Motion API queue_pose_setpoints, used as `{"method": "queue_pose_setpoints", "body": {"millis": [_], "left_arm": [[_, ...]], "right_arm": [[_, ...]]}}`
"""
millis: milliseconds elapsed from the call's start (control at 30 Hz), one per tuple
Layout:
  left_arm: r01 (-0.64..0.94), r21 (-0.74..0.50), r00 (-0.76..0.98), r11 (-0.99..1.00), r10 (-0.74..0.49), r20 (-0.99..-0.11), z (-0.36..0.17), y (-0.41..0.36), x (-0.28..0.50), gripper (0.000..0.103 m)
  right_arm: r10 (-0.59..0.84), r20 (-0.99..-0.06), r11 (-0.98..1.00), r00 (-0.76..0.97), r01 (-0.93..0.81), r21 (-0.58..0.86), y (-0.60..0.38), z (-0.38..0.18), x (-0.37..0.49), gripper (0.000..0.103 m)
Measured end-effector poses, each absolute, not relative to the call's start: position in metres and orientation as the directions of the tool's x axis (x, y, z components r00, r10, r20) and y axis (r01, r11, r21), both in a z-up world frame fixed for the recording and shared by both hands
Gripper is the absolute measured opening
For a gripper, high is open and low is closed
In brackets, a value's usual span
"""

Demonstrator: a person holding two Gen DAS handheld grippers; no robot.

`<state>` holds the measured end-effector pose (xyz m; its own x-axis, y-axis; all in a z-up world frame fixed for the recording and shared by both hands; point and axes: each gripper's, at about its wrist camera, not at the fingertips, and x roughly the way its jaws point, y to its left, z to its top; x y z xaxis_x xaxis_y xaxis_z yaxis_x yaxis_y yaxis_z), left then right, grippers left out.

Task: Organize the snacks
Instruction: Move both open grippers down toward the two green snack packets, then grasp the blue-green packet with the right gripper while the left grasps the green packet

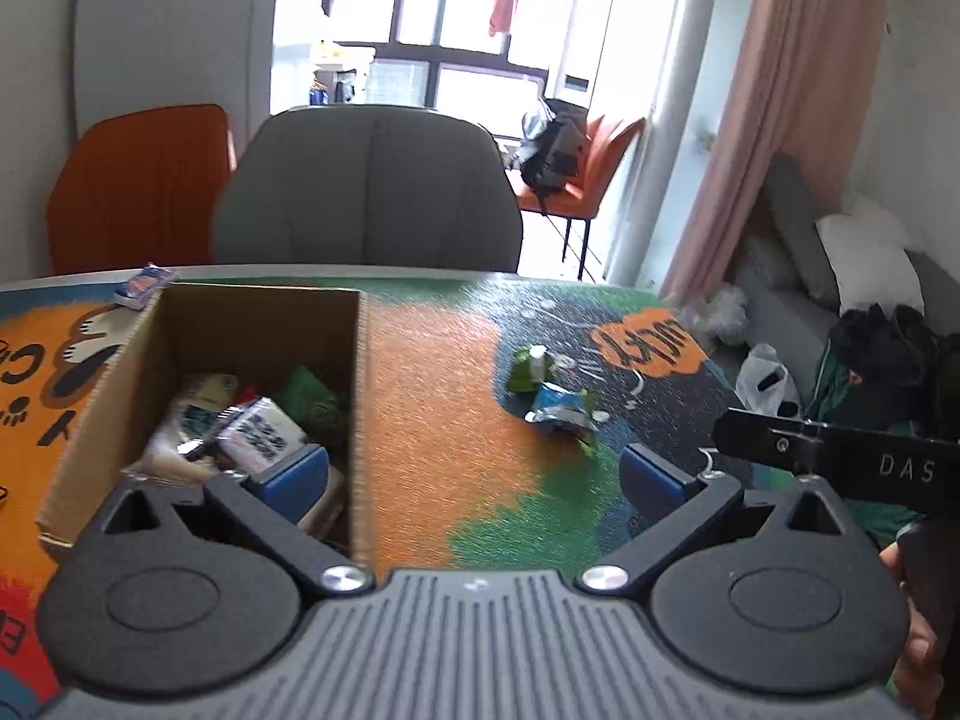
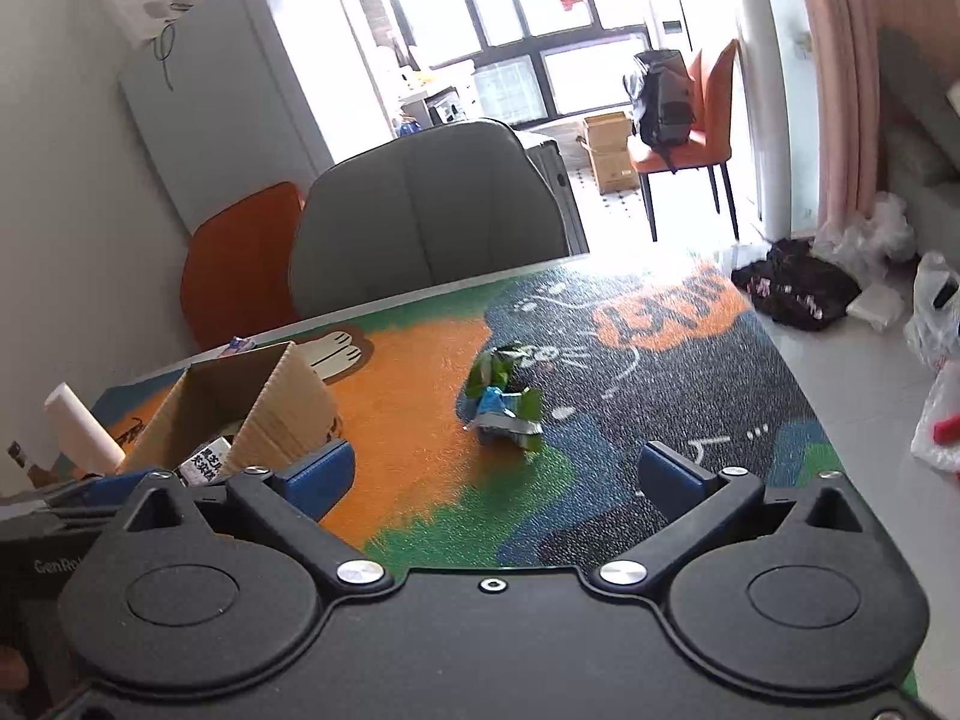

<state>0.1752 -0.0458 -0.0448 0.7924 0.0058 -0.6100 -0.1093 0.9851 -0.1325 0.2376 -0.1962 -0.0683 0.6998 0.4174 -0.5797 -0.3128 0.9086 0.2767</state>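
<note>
An open cardboard box (image 1: 252, 324) stands on the colourful table mat and holds several snack packets (image 1: 258, 432). Two loose packets lie on the mat to its right: a green one (image 1: 528, 369) and a blue-and-green one (image 1: 564, 414). My left gripper (image 1: 474, 474) is open and empty, its left finger over the box's right wall. The box (image 2: 240, 408) sits at the left in the right wrist view. The same packets, the green one (image 2: 495, 366) and the blue-and-green one (image 2: 510, 414), lie ahead of my right gripper (image 2: 498, 474), which is open and empty just short of them.
A small blue-and-white packet (image 1: 141, 287) lies at the table's far edge behind the box. A grey chair (image 1: 366, 186) and an orange chair (image 1: 138, 186) stand behind the table. A white cylinder (image 2: 81, 426) stands left of the box. Bags lie on the floor at the right (image 2: 798, 288).
</note>
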Motion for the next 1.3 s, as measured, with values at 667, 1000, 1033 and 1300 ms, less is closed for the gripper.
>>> {"method": "queue_pose_setpoints", "body": {"millis": [667,1000,1033,1300], "left_arm": [[-0.211,-0.241,0.764,0.947,0.006,-0.645,-0.059,-0.047,0.242,0.097],[-0.269,-0.296,0.723,0.917,-0.011,-0.69,-0.074,-0.033,0.281,0.079],[-0.269,-0.295,0.722,0.917,-0.011,-0.692,-0.075,-0.032,0.284,0.078],[-0.265,-0.302,0.729,0.915,-0.015,-0.685,-0.074,-0.03,0.299,0.078]], "right_arm": [[0.501,-0.599,0.859,0.625,-0.276,0.43,-0.213,-0.1,0.302,0.09],[0.513,-0.655,0.854,0.555,-0.253,0.455,-0.192,-0.12,0.341,0.076],[0.511,-0.66,0.855,0.55,-0.253,0.452,-0.189,-0.122,0.344,0.076],[0.492,-0.696,0.869,0.523,-0.241,0.433,-0.173,-0.139,0.364,0.069]]}}
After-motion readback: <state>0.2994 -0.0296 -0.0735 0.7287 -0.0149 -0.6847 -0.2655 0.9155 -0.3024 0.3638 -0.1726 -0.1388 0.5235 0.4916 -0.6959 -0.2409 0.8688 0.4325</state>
